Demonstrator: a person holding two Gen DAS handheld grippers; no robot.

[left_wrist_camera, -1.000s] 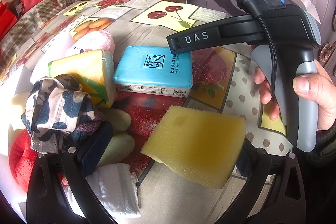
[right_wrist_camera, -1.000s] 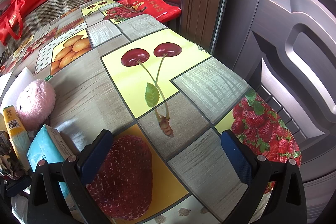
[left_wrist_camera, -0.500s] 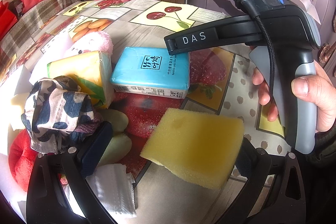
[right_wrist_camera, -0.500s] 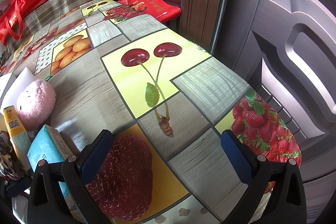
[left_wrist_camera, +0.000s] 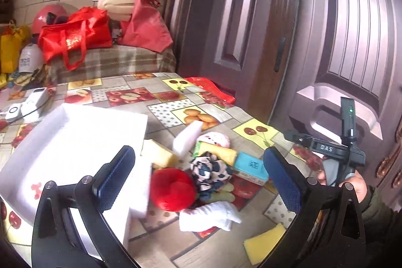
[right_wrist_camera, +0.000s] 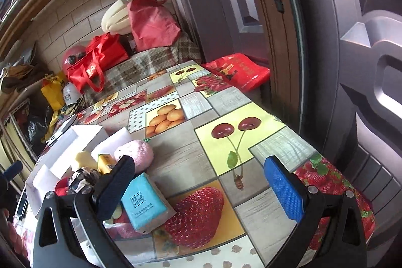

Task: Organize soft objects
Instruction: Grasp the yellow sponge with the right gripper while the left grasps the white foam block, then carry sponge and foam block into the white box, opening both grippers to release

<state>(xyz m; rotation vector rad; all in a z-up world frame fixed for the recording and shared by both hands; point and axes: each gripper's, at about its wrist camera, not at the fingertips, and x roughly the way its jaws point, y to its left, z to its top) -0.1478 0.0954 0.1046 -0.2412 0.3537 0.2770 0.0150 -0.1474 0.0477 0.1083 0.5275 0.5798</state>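
Far left: shallow white cardboard box (left_wrist_camera: 75, 132) on the fruit-print oilcloth table (left_wrist_camera: 170, 114), nothing visible inside it so far. Just right of the box, the heap of soft things: pale yellow foam block (left_wrist_camera: 160, 155), white foam wedge (left_wrist_camera: 187, 142), round red plush (left_wrist_camera: 173, 189), black-and-white patterned cloth (left_wrist_camera: 209, 171), yellow tissue pack (left_wrist_camera: 216, 151), pink plush toy (left_wrist_camera: 217, 140), crumpled white cloth (left_wrist_camera: 208, 216), light blue tissue pack (left_wrist_camera: 251, 168). Left gripper (left_wrist_camera: 198, 167) spread wide and holding nothing, now pulled back and high above the heap, where a second ago hung low with the yellow sponge block (left_wrist_camera: 266, 245) between its fingers. Sponge left lying on the table at lower right, apart from the heap and well clear of the box. So probably no sorting gained by this move: every soft item outside the box, first pick yet to come. Further right, the right gripper (right_wrist_camera: 198, 182), likewise lifted and tilted since a moment ago, jaws wide and empty, blue pack lying on the table just beside its left finger. Legible writing: "DAS" in white on the right gripper's body; dark Chinese characters on the blue pack, too small to read; gold lettering on the red bags behind, illegible.
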